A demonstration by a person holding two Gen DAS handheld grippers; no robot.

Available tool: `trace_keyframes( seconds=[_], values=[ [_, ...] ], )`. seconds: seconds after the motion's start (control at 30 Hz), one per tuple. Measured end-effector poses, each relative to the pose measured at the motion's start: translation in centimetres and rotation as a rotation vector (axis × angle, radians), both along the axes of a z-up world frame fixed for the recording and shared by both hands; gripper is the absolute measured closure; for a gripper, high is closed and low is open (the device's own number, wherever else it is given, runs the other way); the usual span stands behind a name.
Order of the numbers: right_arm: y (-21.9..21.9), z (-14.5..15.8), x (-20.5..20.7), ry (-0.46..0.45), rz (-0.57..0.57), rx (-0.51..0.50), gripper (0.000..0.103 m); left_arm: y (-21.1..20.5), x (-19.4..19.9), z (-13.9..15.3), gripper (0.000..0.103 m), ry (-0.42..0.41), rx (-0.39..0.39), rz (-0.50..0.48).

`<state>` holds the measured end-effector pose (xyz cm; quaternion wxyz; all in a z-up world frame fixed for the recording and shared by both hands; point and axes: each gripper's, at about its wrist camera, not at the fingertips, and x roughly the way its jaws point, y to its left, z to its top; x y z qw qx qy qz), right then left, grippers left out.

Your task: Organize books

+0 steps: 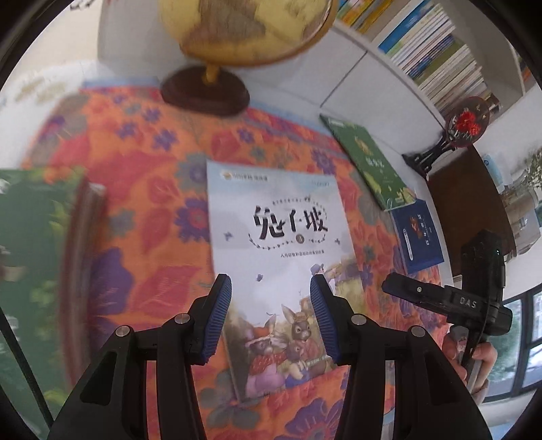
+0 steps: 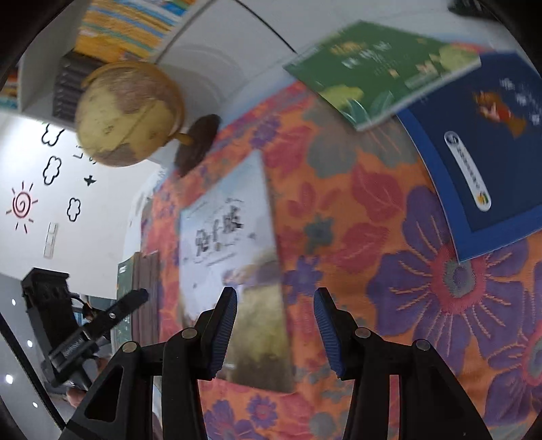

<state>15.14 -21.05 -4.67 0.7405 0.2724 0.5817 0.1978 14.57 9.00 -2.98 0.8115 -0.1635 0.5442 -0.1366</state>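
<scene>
A pale blue book with rabbits on its cover (image 1: 271, 243) lies flat on the floral tablecloth (image 1: 142, 189); it also shows in the right wrist view (image 2: 230, 257). My left gripper (image 1: 271, 314) hovers open and empty above its lower half. A green book (image 1: 369, 159) and a dark blue book (image 1: 418, 233) lie to the right. In the right wrist view the green book (image 2: 379, 67) and the dark blue book (image 2: 481, 149) lie ahead at upper right. My right gripper (image 2: 275, 326) is open and empty above the cloth, by the pale book's right edge.
A yellow globe (image 1: 250, 30) on a brown base stands at the table's back. A green book and a brown book (image 1: 40, 257) lie at the left. White shelves of upright books (image 1: 437, 57) run behind. A black stand with a red ornament (image 1: 467, 122) sits at right.
</scene>
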Motion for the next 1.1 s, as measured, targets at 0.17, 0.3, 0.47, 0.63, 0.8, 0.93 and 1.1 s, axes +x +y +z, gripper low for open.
trace_keyframes(
  seconds=[0.17,0.3,0.47,0.63,0.8,0.93,1.1],
  values=[
    [1.2,-1.4,0.5,0.029,0.081,0.069,0.057,0.3,1.6,-2.8,0.057,0.073,-0.032,-0.011],
    [0.5,-2.3,0.6,0.017,0.083,0.141,0.057,0.9,2.1,-3.0,0.053,0.049,-0.086,-0.032],
    [-1.3,-3.8,1.0,0.049,0.069,0.269,0.068,2.1,2.5,-3.2,0.043,0.077,-0.124,-0.024],
    [-1.1,-3.7,0.9,0.04,0.107,0.256,0.068,2.0,2.6,-3.6,0.03,0.096,-0.048,-0.044],
    [-1.8,-3.7,0.8,0.048,0.142,0.257,0.068,2.2,2.7,-3.7,0.031,0.107,-0.111,-0.036],
    [-2.0,-4.1,0.8,0.046,0.136,0.285,0.069,1.9,2.9,-4.4,0.031,0.131,-0.241,-0.087],
    [-1.2,-3.6,0.8,-0.015,0.116,0.26,0.068,1.9,3.0,-4.6,0.031,0.107,-0.284,-0.069]
  ],
)
